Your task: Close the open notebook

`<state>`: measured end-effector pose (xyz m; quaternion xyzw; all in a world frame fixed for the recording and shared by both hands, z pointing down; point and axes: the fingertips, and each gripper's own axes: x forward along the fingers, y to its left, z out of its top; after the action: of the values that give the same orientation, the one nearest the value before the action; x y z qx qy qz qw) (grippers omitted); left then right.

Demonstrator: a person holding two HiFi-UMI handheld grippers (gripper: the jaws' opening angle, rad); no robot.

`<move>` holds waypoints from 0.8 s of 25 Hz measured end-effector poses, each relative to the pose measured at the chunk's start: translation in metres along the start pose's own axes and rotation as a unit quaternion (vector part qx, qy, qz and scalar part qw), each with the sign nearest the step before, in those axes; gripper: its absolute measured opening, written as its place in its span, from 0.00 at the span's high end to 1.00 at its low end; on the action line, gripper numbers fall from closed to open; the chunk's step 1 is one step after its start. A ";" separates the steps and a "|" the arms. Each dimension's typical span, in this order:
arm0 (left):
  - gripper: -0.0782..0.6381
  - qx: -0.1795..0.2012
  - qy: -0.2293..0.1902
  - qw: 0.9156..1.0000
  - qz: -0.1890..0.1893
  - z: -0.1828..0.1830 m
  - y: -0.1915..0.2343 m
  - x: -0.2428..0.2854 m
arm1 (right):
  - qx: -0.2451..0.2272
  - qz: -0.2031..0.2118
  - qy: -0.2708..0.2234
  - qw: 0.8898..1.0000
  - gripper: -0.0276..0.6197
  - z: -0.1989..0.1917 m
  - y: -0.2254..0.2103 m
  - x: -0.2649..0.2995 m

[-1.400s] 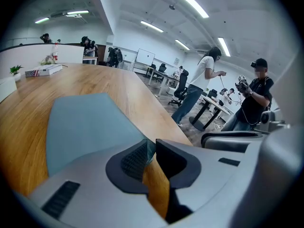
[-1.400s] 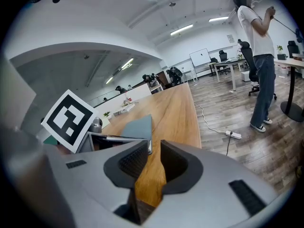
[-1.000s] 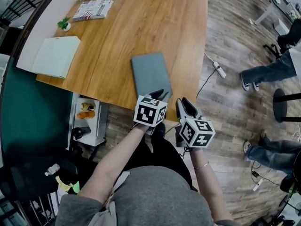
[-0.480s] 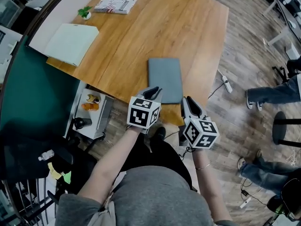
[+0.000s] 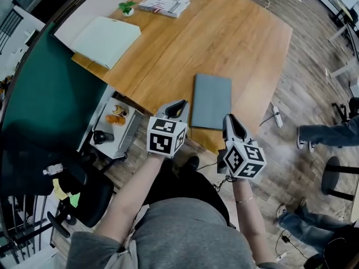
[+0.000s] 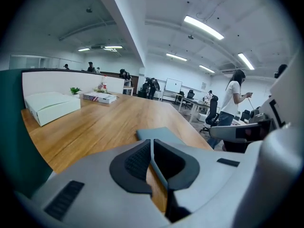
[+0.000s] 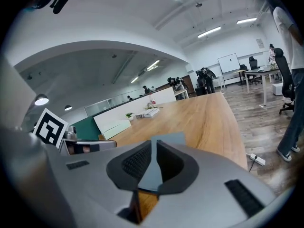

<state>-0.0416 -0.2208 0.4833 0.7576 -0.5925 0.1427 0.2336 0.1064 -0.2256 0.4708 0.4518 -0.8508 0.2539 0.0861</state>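
The grey notebook lies closed and flat near the front edge of the wooden table. My left gripper hangs just off the notebook's near left corner, over the table edge. Its jaws are closing with nothing between them. My right gripper is just in front of the table edge, below the notebook's near right corner. Its jaws are closing and hold nothing. The notebook shows beyond the left gripper in the left gripper view. The right gripper view has the notebook ahead of the right gripper.
A white box, a small plant and a patterned book sit at the table's far left. A small cart stands below the left edge. A power strip lies on the floor, with a person's legs at the right.
Both grippers have drawn back from the notebook's near edge and risen a little. Their jaws have narrowed. The left one has shifted off the notebook to its left corner.
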 end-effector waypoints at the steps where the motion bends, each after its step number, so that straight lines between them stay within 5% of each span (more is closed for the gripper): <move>1: 0.84 -0.005 -0.005 1.000 0.006 0.001 0.005 -0.004 | -0.003 0.003 -0.001 1.000 0.90 0.001 0.003 0.001; 20: 0.85 -0.021 -0.044 0.997 0.067 0.006 0.054 -0.046 | -0.030 0.047 -0.021 0.998 0.95 0.022 0.041 0.010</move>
<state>-0.1059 -0.1960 0.4651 0.7167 -0.6544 0.1124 0.2134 0.0688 -0.2246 0.4413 0.4139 -0.8798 0.2229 0.0699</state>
